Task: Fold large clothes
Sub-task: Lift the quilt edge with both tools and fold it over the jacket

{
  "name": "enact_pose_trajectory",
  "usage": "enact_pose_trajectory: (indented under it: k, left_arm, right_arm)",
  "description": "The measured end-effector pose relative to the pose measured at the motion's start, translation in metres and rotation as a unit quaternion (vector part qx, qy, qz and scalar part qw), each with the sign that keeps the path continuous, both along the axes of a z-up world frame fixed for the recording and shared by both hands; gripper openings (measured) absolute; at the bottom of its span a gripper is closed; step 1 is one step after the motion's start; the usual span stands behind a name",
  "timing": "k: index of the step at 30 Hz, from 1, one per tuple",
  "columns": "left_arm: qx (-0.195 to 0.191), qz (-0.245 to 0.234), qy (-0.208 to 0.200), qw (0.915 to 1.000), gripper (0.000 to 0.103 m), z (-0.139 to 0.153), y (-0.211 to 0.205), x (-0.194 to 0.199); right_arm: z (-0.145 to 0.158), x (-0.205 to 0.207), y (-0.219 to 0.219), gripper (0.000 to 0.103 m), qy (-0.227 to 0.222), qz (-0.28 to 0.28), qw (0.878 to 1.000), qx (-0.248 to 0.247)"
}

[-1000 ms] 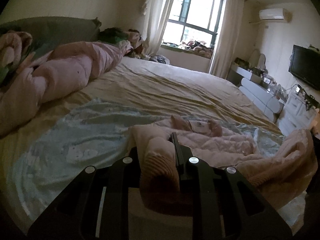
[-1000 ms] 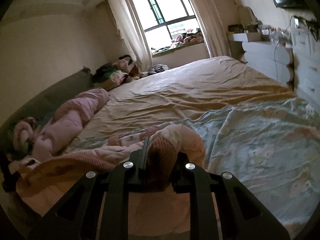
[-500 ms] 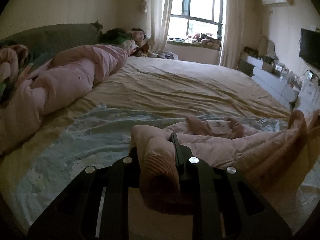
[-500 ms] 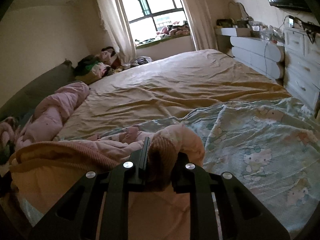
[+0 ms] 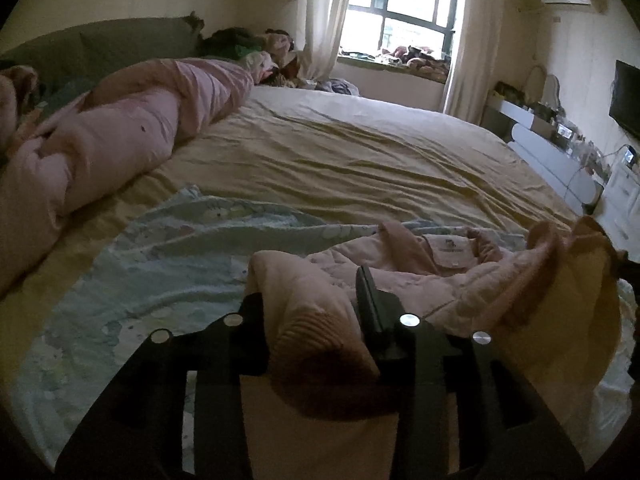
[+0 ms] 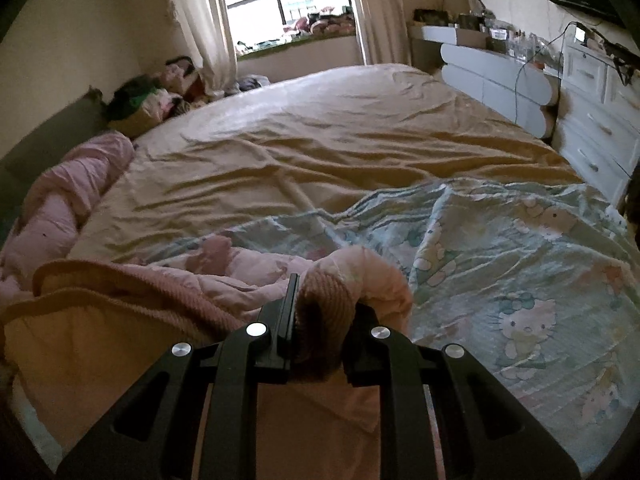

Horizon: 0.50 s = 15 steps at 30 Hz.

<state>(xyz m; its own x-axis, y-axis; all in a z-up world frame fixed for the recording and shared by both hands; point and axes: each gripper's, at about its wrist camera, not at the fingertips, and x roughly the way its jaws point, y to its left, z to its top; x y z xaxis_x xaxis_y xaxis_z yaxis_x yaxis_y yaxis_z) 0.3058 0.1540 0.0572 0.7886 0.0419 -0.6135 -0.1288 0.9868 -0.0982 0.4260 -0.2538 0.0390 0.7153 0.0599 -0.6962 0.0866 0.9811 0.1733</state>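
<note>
Pink quilted jacket with ribbed knit hem [image 5: 404, 284], soft padded fabric, is seen low centre in both wrist views, spread over a pale blue cartoon-print sheet [image 6: 520, 280] on the tan-covered bed [image 5: 340, 160]. One ribbed hem corner is pinched by the right gripper [image 6: 320, 320], its jaws pressed together on the cloth. The other ribbed corner lies between the jaws of the left gripper [image 5: 312, 312], which are opening; the left pad appears clear of the fabric, so this corner is judged to be in release. Both corners are held toward the collar label [image 5: 448, 246], upper right of centre in the left view, presumably so the hem is laid over the body as a fold. The fold is judged nearly set down. Containers: none identified with certainty; a heap of mixed clothes [image 6: 148, 100] sits in the upper left of the right view, and whether a basket holds it cannot be told. A rolled pink duvet [image 5: 120, 128] lies along the left edge.
</note>
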Motion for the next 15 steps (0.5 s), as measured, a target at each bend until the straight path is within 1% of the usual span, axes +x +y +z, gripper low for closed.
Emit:
enact_pose_trajectory:
  k: [1,2,5,7,8,9,10,11,13,15]
  left_arm:
    - [-0.009,-0.001,-0.002,1.0,0.033,-0.002,0.002,0.0]
    - [-0.015,-0.001,-0.004,0.9999,0.038,-0.002,0.003,0.0]
    - [-0.015,-0.003,-0.001,0.9999,0.041,-0.003,0.003,0.002]
    - [-0.02,-0.004,-0.005,0.9998,0.046,-0.001,0.002,0.001]
    - [-0.026,-0.006,-0.011,0.9996,0.055,0.002,0.002,-0.001]
    - [-0.027,-0.006,-0.019,0.9994,0.068,0.006,0.002,-0.003]
    - [-0.02,-0.002,-0.028,0.9994,0.075,0.01,0.001,-0.005]
    - [-0.004,-0.001,-0.037,0.9993,0.076,0.015,-0.002,-0.008]
    - [0.018,-0.01,-0.04,0.999,0.076,0.02,-0.008,-0.009]
    - [0.03,-0.014,-0.038,0.9987,0.077,0.02,-0.011,-0.01]
  right_arm:
    - [-0.003,0.003,0.001,0.016,0.004,-0.002,1.0,-0.001]
    - [-0.007,0.007,0.002,0.016,0.008,-0.004,1.0,-0.001]
    - [-0.018,0.019,0.003,0.017,0.023,-0.011,1.0,0.006]
    - [-0.023,0.026,0.001,0.017,0.037,-0.02,0.999,0.021]
    - [-0.024,0.028,0.0,0.017,0.04,-0.022,0.999,0.024]
    - [-0.027,0.031,0.0,0.017,0.046,-0.023,0.998,0.027]
    - [-0.028,0.033,-0.001,0.017,0.05,-0.025,0.998,0.03]
    - [-0.031,0.035,-0.002,0.017,0.055,-0.027,0.997,0.036]
    - [-0.034,0.036,-0.006,0.019,0.062,-0.031,0.996,0.058]
    - [-0.035,0.036,-0.015,0.022,0.062,-0.036,0.992,0.099]
